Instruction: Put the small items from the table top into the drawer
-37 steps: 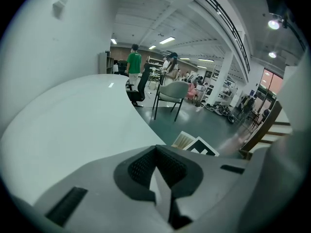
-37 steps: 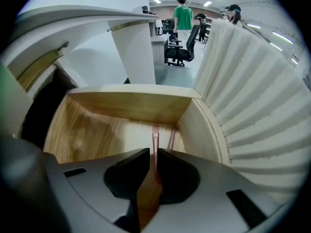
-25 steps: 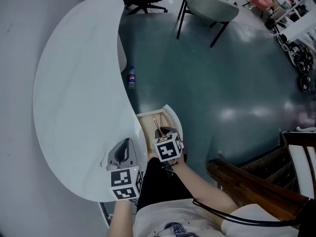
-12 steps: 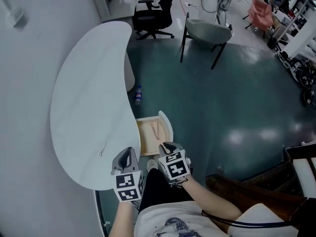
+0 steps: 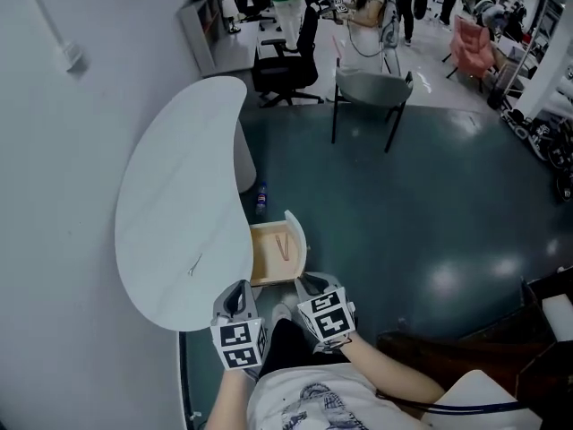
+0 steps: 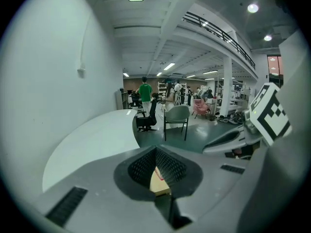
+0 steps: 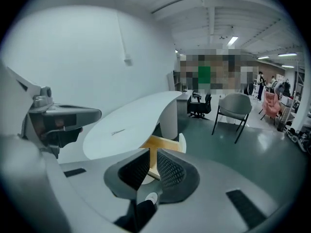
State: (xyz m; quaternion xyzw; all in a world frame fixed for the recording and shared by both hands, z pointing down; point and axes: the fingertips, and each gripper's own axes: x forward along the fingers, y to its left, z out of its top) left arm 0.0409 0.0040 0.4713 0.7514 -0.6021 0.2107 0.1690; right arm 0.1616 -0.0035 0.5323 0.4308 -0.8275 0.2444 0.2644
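Observation:
The white curved table (image 5: pixel 179 204) has a wooden drawer (image 5: pixel 269 271) pulled open at its near right edge. Two thin reddish sticks (image 5: pixel 281 246) lie inside it. One small thin item (image 5: pixel 193 266) lies on the table top, also seen as the thin item (image 7: pixel 116 131) in the right gripper view. My left gripper (image 5: pixel 235 297) hangs at the table's near end, shut and empty. My right gripper (image 5: pixel 310 285) is just short of the drawer's near end, its jaws a narrow gap apart with nothing between them. The drawer (image 7: pixel 165 143) shows past the right gripper (image 7: pixel 152 155).
A water bottle (image 5: pixel 260 197) stands on the floor by the table's pedestal. A grey chair (image 5: pixel 372 88) and a black office chair (image 5: pixel 286 56) stand farther off, with people behind them. A wooden bench (image 5: pixel 448 352) is at my right.
Both grippers have drawn back toward my body. The right one was over the drawer a second ago and is now clear of it. The head view has tilted up.

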